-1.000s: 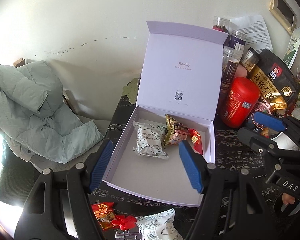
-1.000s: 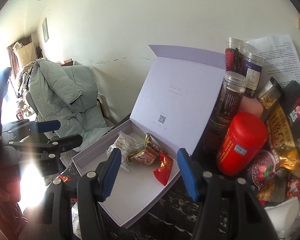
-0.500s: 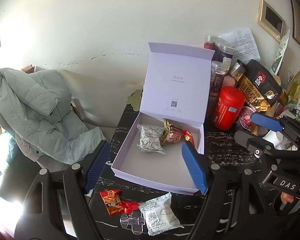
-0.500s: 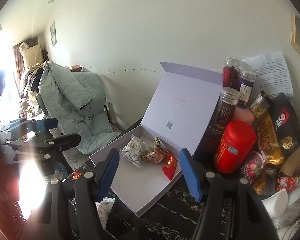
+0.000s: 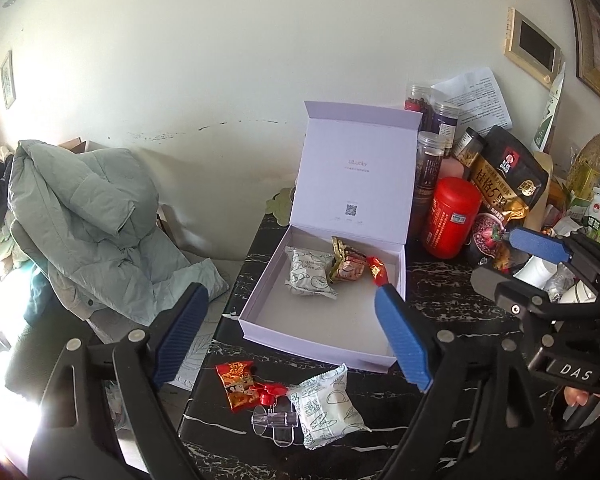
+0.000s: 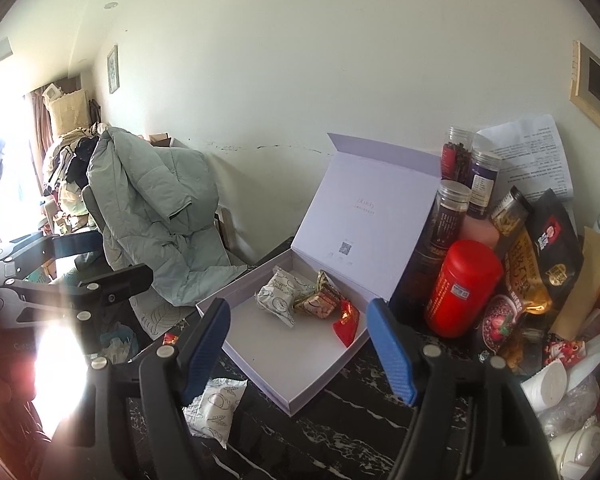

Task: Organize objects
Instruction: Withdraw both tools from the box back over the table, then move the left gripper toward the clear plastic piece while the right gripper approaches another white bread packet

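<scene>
Both tongs (image 5: 288, 336) (image 6: 300, 344) have pulled back, opening and empty; box (image 5: 320, 320) lid perhaps reads "ULucky".

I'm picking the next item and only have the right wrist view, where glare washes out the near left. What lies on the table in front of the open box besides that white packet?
Observer: A red snack packet lies on the table, outside the open box and left of the white packet.
Operator: Anything else there?
Observer: A small clear plastic piece sits between them, seemingly touching the white packet.
Operator: Is the left gripper carrying something?
Observer: No. The left gripper has its fingers opening, with nothing between them.
</scene>
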`<action>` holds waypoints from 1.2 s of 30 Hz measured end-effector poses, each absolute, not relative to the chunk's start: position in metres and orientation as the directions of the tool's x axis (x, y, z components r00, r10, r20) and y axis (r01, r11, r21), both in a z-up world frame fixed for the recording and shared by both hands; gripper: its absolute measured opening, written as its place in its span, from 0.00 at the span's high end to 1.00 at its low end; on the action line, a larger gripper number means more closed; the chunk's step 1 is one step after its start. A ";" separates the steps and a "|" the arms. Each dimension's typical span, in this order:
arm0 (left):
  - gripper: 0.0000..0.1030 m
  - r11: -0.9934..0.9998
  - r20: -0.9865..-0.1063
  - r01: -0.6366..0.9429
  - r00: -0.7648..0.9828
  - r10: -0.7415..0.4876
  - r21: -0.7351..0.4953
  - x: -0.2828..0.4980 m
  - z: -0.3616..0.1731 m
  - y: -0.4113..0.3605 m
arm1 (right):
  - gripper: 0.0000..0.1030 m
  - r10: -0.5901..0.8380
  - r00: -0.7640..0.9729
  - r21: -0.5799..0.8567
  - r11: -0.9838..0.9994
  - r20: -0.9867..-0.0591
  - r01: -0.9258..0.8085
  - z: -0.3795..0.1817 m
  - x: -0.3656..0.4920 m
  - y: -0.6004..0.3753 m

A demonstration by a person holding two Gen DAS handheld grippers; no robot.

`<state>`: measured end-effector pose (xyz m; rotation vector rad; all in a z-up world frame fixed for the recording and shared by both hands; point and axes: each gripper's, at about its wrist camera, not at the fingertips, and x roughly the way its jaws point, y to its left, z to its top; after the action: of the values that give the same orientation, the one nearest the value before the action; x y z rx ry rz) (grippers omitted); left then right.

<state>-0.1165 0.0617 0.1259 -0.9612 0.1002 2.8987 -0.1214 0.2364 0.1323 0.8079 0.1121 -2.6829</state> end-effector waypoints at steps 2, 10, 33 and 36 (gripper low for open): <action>0.16 -0.995 -0.595 -0.095 -0.802 0.056 0.035 -0.110 0.124 0.060 | 0.30 -0.295 -0.780 0.021 -0.940 -0.551 0.341 0.130 -0.117 0.235; 0.15 -0.997 -0.594 -0.078 -0.803 0.045 0.029 -0.081 0.115 0.057 | 0.27 -0.304 -0.768 0.034 -0.937 -0.564 0.347 0.117 -0.095 0.235; 0.14 -1.000 -0.676 0.011 -0.737 -0.018 0.015 -0.032 0.044 0.036 | 0.27 -0.291 -0.695 0.017 -0.928 -0.658 0.373 0.054 -0.052 0.217; 0.14 -1.000 -0.693 0.016 -0.720 -0.019 0.011 -0.030 0.033 0.033 | 0.27 -0.301 -0.672 0.033 -0.924 -0.677 0.381 0.042 -0.053 0.215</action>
<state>-0.0304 0.0329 0.0329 -1.1817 0.0063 2.9311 -0.0535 0.2146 0.0418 1.0124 0.1565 -2.5694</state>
